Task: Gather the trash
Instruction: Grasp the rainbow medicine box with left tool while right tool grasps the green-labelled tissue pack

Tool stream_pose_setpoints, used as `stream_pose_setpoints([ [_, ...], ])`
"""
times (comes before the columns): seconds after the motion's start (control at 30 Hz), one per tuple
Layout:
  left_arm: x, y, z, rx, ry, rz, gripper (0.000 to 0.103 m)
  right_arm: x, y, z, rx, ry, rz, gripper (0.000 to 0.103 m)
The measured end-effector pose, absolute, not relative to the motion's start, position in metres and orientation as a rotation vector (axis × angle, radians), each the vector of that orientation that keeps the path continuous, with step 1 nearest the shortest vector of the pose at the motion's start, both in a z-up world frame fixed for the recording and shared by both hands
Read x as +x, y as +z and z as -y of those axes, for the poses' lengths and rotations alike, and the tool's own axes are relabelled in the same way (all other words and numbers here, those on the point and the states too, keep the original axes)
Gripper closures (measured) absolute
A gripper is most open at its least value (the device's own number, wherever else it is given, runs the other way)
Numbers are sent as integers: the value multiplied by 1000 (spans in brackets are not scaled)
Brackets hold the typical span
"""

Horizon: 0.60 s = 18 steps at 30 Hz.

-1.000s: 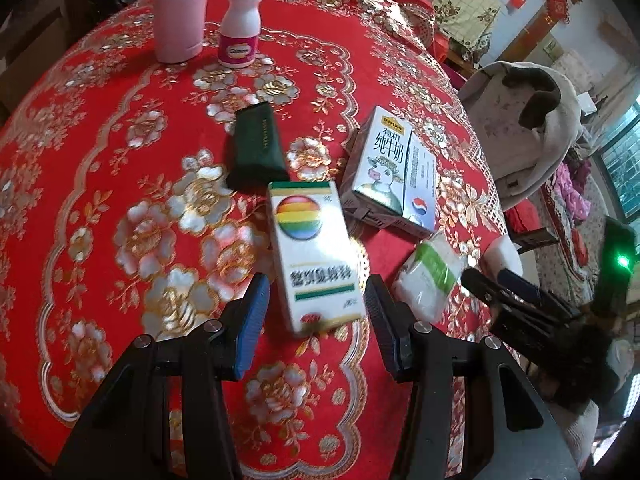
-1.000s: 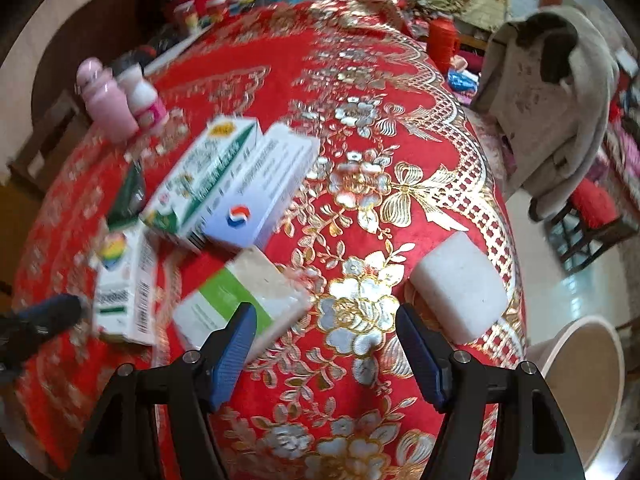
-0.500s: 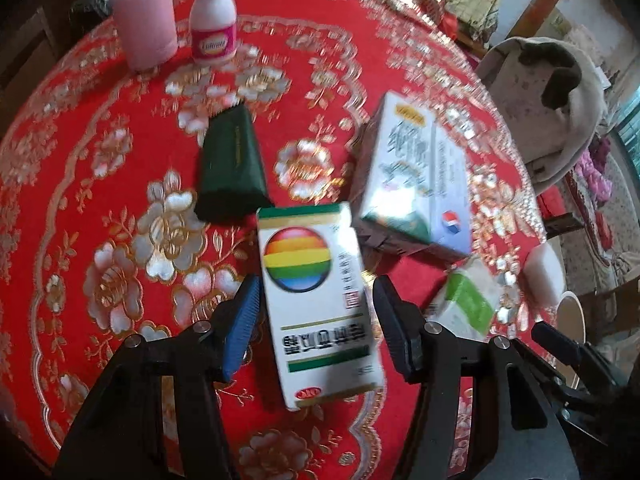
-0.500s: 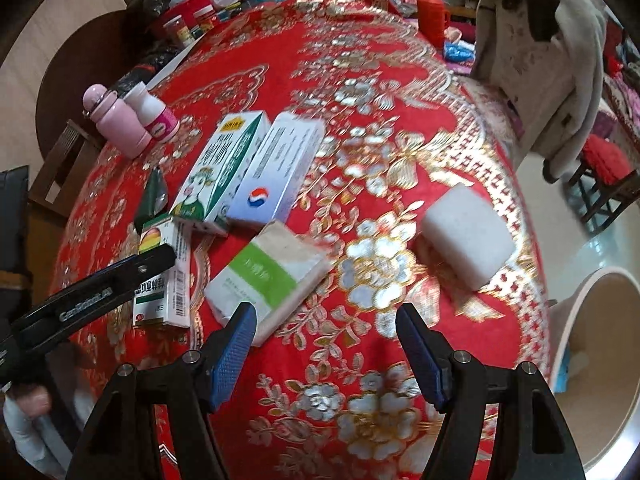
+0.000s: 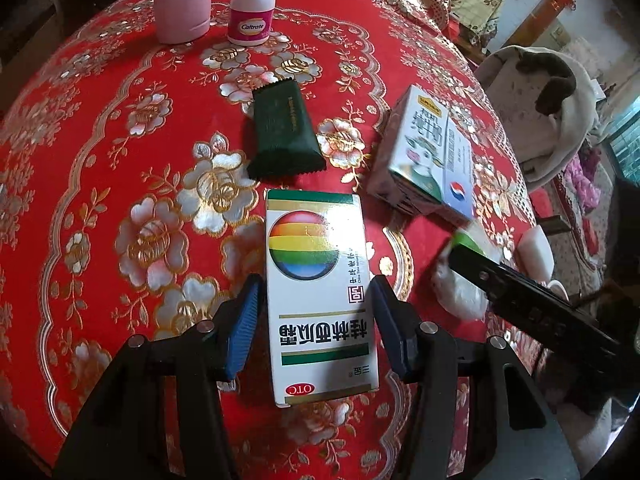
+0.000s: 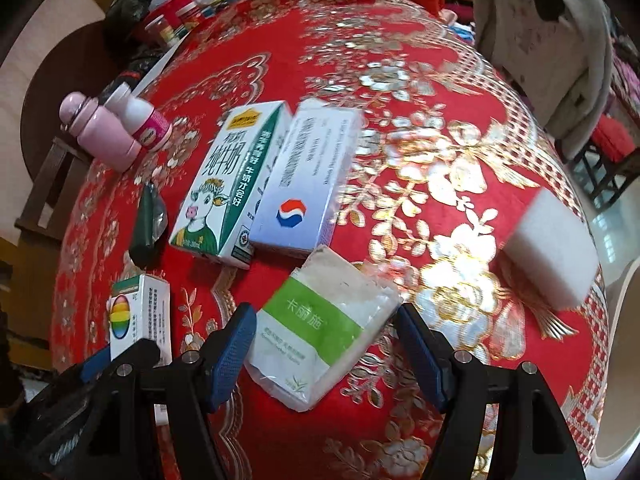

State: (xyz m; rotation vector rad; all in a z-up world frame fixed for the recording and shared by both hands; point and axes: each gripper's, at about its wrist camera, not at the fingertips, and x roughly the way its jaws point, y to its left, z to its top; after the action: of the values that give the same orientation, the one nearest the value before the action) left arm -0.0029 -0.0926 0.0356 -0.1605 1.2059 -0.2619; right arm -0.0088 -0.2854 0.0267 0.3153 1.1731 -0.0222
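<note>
My left gripper (image 5: 316, 320) is open with its jaws on either side of a white medicine box with a rainbow ball (image 5: 318, 292), which lies flat on the red tablecloth (image 5: 100, 160); the box also shows in the right wrist view (image 6: 138, 316). My right gripper (image 6: 326, 348) is open around a white tissue pack with a green band (image 6: 324, 324). A milk carton (image 6: 224, 184) and a white-blue box (image 6: 304, 176) lie side by side beyond. A dark green wrapper (image 5: 284, 136) lies past the rainbow box. A white sponge block (image 6: 548, 248) sits at the right edge.
A pink flask (image 5: 182, 0) and a white Caltrate bottle (image 5: 252, 8) stand at the far side. A beige bin (image 6: 624, 360) stands below the table's right edge. A chair with a coat (image 6: 548, 40) is behind. Clutter lines the far-left rim.
Both grippers have moved forward and down: the left now straddles the rainbow box, the right now straddles the tissue pack. Both stay open.
</note>
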Motion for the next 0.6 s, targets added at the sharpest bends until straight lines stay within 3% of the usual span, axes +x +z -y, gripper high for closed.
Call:
stream_pose_setpoints([
  [0.5,-9,43,92,-158,-262,-1182,50,-3,24,274,250,-23,-1168,28],
  [0.6,-10,44,92,-162,-267,-1182,50,-12,24,270,184,39,-1169,41],
])
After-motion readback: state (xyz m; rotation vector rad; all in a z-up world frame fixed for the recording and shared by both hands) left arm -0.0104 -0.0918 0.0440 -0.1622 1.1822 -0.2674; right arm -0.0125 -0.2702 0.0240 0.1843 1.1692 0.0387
